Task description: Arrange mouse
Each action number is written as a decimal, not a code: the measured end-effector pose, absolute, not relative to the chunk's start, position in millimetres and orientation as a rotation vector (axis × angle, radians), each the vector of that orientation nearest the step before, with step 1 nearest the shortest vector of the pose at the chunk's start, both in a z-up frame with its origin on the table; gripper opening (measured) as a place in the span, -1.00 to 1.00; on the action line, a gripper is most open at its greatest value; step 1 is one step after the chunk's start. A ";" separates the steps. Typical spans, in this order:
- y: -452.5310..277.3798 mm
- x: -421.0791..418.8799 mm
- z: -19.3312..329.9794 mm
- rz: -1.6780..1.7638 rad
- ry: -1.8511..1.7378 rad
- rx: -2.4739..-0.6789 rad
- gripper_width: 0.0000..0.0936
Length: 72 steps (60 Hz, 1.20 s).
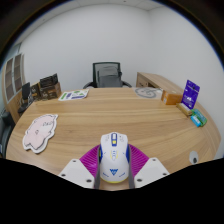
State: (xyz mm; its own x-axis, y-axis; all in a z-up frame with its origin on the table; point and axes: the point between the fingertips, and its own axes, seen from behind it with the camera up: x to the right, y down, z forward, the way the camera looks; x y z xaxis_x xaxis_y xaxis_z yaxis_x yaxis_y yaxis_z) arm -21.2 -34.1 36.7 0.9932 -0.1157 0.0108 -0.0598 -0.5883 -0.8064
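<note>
A white mouse (113,158) with blue and yellow markings sits between my fingers, its nose pointing away over the wooden table (120,115). My gripper (113,170) is shut on it, with the magenta pads (91,160) pressing on both of its sides. I cannot tell whether the mouse rests on the table or hangs just above it. A white patterned mouse pad (40,131) lies on the table, to the left and ahead of the fingers.
A purple box (191,94) stands at the table's right, with a teal object (198,119) in front of it. Papers (73,95) and a white item (150,92) lie at the far edge. An office chair (106,74) stands beyond the table.
</note>
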 end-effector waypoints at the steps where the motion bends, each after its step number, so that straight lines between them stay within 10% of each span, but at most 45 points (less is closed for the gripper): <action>1: -27.9 -37.0 39.9 -0.065 0.132 -2.199 -0.18; 37: 115.5 -332.6 1.6 0.067 0.097 -2.285 -0.16; 50: 119.4 -338.4 -6.4 0.041 0.004 -2.283 0.19; 56: 115.4 -347.7 -2.1 0.136 0.009 -2.300 0.82; 72: 70.5 -346.5 47.2 0.215 0.066 -2.241 0.78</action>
